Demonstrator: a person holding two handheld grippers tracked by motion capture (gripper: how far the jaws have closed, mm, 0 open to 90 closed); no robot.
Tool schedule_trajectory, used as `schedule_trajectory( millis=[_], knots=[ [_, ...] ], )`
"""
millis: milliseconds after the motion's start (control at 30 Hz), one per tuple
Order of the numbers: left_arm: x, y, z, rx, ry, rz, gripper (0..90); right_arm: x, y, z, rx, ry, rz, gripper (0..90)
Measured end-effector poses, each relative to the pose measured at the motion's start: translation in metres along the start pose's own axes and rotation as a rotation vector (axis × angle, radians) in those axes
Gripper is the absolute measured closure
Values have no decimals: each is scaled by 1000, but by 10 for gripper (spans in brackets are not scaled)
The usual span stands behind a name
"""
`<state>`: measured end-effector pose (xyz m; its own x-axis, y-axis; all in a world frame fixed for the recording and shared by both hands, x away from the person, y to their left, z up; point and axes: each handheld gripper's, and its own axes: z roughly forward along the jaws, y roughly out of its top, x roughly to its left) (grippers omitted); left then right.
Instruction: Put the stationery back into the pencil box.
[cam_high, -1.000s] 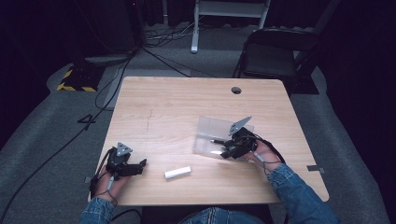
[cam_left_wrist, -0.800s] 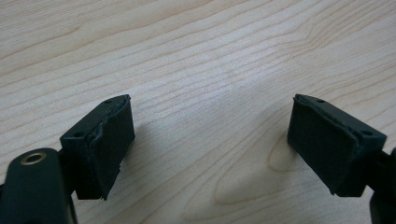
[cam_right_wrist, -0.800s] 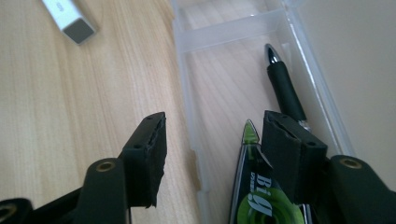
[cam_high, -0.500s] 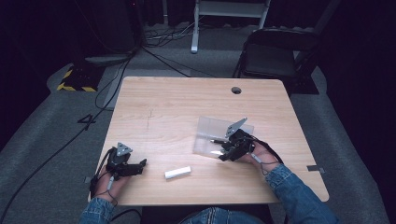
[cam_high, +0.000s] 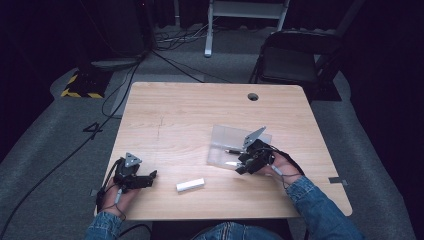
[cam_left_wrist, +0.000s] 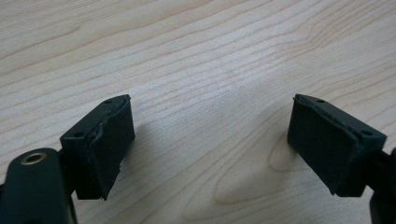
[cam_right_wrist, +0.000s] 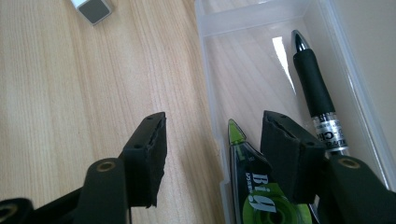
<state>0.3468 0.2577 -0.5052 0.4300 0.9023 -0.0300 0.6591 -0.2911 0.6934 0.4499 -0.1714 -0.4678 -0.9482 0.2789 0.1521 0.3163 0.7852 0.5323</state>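
A clear plastic box lies right of the table's centre. In the right gripper view its near wall runs up between my jaws. Inside the box lie a green correction-tape dispenser and a black pen. My right gripper is open, with one jaw outside the box and the other inside, just right of the dispenser's tip. A small white block lies on the bare wood left of the box. My left gripper rests open near the front left corner, nothing between its jaws.
The wooden table has a round cable hole at the back right. A folding chair stands beyond the far right corner, and cables run across the floor behind the table.
My right gripper has edged slightly left and toward the person along the box's front corner. The left gripper and the white block have not moved.
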Motion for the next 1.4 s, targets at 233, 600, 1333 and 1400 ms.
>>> schedule_trajectory(
  millis=[233, 600, 1333, 1400],
  knots=[
    [0, 0, 0, 0, 0, 1, 151, 4, 3, -5, -38, -18, -15, 417],
    [0, 0, 0, 1, -1, 1, 151, 22, 18, -12, -106, -36, -66, 421],
    [0, 0, 0, -1, 0, 1, 151, 68, 59, 24, -109, 60, -197, 428],
    [0, 0, 0, -2, 0, 1, 151, 71, 61, 28, -106, 63, -204, 427]
  ],
)
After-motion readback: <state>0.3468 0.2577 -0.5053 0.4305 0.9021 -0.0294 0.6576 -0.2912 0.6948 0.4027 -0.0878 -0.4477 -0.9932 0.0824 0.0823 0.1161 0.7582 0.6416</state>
